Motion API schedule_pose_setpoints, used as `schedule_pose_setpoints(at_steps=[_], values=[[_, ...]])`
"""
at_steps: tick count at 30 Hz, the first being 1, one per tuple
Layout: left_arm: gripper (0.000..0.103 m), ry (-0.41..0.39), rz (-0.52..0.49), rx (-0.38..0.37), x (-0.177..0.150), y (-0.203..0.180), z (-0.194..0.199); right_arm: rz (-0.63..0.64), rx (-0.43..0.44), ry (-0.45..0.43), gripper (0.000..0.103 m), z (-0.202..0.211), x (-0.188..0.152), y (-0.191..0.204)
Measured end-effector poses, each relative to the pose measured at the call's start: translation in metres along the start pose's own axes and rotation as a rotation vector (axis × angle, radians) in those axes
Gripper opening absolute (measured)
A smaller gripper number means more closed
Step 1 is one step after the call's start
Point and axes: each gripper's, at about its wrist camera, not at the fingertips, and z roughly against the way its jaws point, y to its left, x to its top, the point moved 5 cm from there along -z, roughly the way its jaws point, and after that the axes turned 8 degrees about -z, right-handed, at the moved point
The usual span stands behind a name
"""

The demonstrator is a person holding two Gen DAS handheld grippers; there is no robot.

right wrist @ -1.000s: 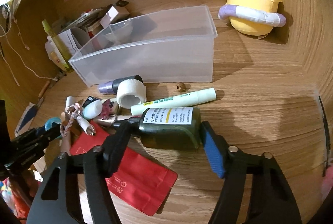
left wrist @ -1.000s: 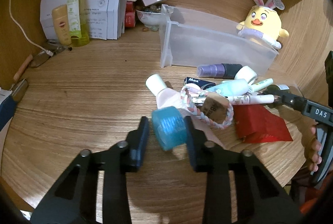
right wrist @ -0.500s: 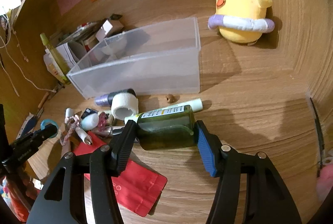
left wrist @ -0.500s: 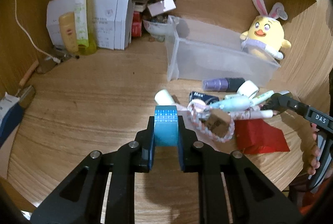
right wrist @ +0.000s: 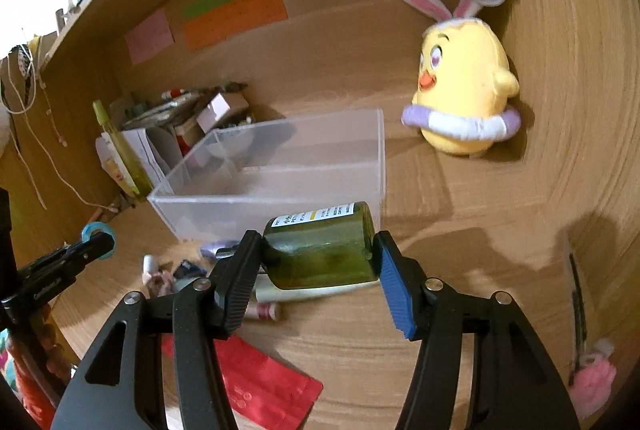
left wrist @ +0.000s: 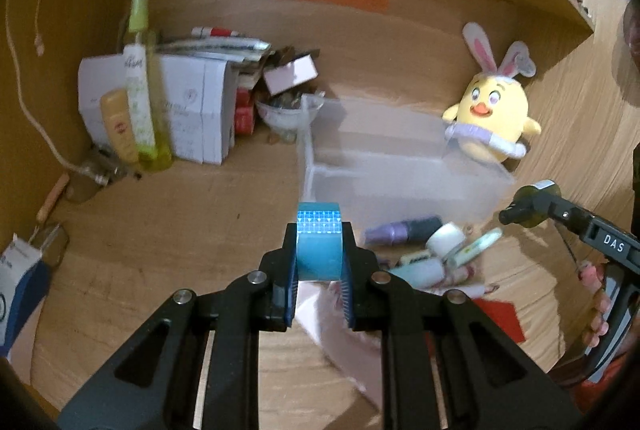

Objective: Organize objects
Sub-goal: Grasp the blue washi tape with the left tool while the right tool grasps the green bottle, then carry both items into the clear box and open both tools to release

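The roll of blue tape (left wrist: 319, 245) is being gripped on edge by the left gripper (left wrist: 319, 259), its jaws drawn narrow so that the blue pads are pressing on the roll's two flat faces. The roll is being held clear of the wooden desk (left wrist: 168, 222), in front of the near left corner of the clear plastic bin (left wrist: 400, 166). In the right wrist view the same roll is seen as a small blue ring at the tip of the left gripper (right wrist: 98, 236), out to the left of the bin (right wrist: 280, 166).

The dark green bottle (right wrist: 324, 250) is being clamped lengthwise by the right gripper (right wrist: 316, 270), its jaws set about half apart: one pad is being pressed against the neck end, the blue pad against the base. The bottle is lying level, white label upward, and is being held above the clutter, just in front of the bin's near wall. In the left wrist view the right gripper (left wrist: 528, 208) is seen at the right edge with the bottle's neck at its tip.

Below the two grippers, a purple spray bottle (left wrist: 400, 229), a white cap (left wrist: 444, 244), a pale green tube (left wrist: 478, 248) and a red pouch (right wrist: 256, 378) are being left lying on the desk. A yellow chick plush (right wrist: 460, 86) with bunny ears is standing behind the bin's right end.
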Motion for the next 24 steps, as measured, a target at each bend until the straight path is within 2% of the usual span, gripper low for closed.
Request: schedule_pose_setpoints(at_steps=[10, 18, 24], values=[[0.018, -0.043, -0.024, -0.028, 0.041, -0.009, -0.014, 0.049, 0.037, -0.077, 0.054, 0.0, 0.037, 0.021], [0.018, -0.042, -0.037, -0.036, 0.066, -0.013, -0.035, 0.06, 0.083, -0.081, 0.054, -0.016, 0.061, 0.031], [0.018, -0.014, -0.04, -0.061, 0.077, -0.016, -0.054, 0.064, 0.084, -0.066, 0.054, -0.033, 0.075, 0.034]])
